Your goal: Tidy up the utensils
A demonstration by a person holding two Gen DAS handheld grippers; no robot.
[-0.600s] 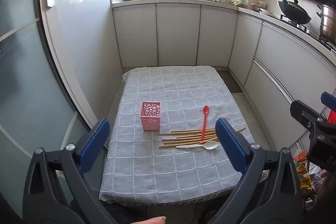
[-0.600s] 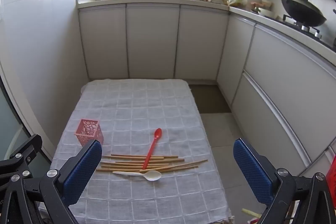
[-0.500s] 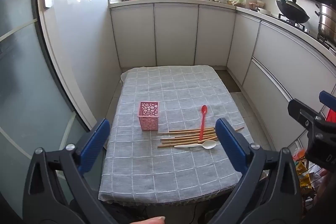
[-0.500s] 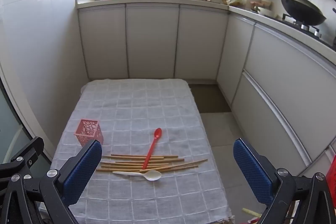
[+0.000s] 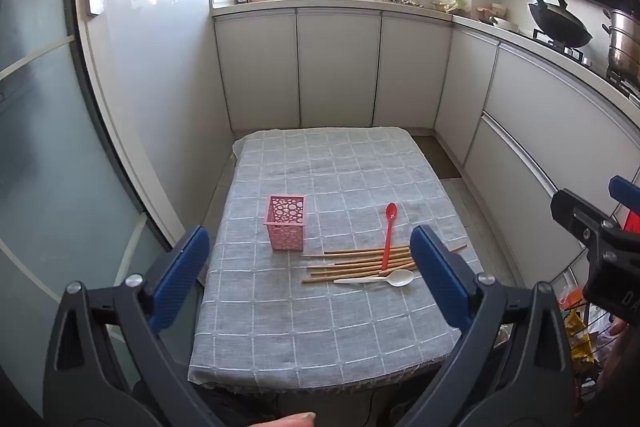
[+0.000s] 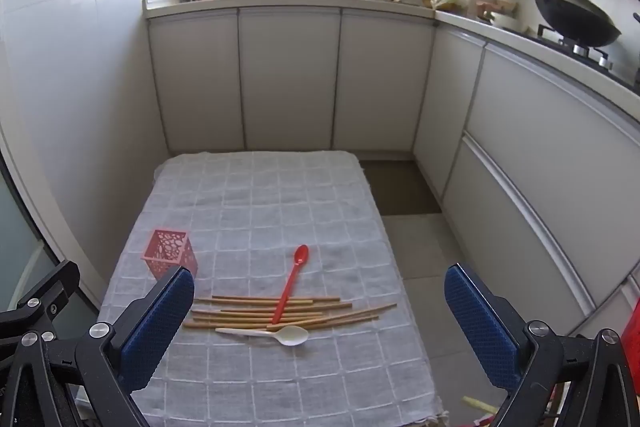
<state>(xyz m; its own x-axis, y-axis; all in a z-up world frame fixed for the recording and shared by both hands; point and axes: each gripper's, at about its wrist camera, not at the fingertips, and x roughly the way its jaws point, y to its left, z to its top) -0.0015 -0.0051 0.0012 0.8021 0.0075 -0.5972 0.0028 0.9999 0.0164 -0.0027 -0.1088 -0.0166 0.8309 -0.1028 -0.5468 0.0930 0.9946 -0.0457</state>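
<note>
Both grippers held open above the near end of the table; utensils lie loose.

Left gripper (image 5: pixel 308 275) and right gripper (image 6: pixel 320 323): jaws spread wide, nothing between them. On the grey checked tablecloth (image 6: pixel 260 379), nearest first: white spoon (image 6: pixel 276 334), row of wooden chopsticks (image 6: pixel 256 313), red spoon (image 6: pixel 290 283) laid across the chopsticks. Pink perforated holder (image 5: pixel 285 223) stands upright, left of the chopsticks. White cabinets (image 5: pixel 338 67) stand beyond.

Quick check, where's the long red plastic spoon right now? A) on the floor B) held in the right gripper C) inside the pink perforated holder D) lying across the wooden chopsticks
D: the long red plastic spoon lies crossing over the row of wooden chopsticks on the grey checked tablecloth; the pink perforated holder stands apart with nothing visible sticking out, and both grippers are open.
</note>
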